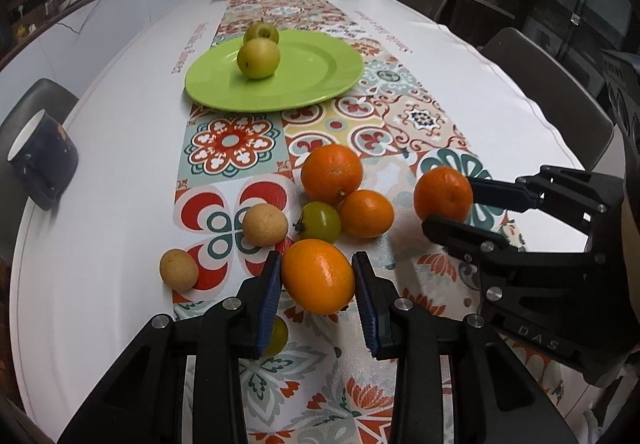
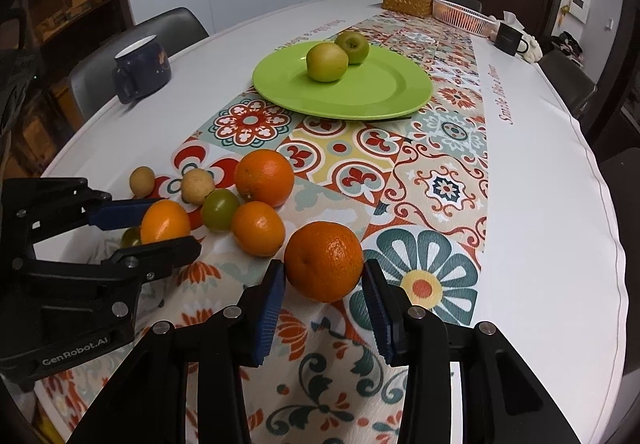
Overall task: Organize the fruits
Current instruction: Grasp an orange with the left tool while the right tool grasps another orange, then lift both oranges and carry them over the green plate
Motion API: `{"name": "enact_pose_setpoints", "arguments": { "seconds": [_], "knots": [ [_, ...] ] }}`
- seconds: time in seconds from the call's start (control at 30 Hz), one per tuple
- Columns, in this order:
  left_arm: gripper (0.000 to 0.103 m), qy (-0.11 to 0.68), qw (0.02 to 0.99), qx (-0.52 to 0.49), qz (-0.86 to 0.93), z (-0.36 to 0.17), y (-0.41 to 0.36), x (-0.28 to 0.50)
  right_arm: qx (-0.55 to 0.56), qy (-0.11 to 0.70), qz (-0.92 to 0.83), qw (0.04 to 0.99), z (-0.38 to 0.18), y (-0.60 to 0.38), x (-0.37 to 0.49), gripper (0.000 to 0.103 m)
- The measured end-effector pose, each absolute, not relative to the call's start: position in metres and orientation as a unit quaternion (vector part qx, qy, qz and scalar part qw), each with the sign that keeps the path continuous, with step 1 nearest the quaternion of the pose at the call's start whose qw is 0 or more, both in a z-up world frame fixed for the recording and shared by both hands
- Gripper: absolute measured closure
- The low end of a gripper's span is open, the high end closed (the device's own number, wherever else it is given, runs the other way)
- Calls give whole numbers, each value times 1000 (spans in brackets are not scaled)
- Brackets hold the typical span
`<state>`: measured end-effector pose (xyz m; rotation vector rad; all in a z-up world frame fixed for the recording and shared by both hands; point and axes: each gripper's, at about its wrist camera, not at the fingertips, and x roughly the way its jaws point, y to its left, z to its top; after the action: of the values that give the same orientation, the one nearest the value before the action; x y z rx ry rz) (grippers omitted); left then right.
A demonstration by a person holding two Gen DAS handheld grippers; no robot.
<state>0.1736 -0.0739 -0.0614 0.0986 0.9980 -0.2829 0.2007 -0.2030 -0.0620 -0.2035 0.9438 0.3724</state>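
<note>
two apples (image 1: pixel 258 58) on plate (image 1: pixel 320 84), behind the oranges (image 1: pixel 331 174).
</note>
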Motion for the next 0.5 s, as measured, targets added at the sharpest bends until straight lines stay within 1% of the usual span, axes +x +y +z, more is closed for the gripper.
{"name": "enact_pose_setpoints", "arguments": {
  "seconds": [0.17,0.5],
  "knots": [
    [68,458,877,48,-140,-47,-74,168,-88,440,177,876,-50,-205,192,62],
    [68,413,897,62,-142,-13,-72,174,-70,395,174,899,-9,-206,189,62]
  ]
}}
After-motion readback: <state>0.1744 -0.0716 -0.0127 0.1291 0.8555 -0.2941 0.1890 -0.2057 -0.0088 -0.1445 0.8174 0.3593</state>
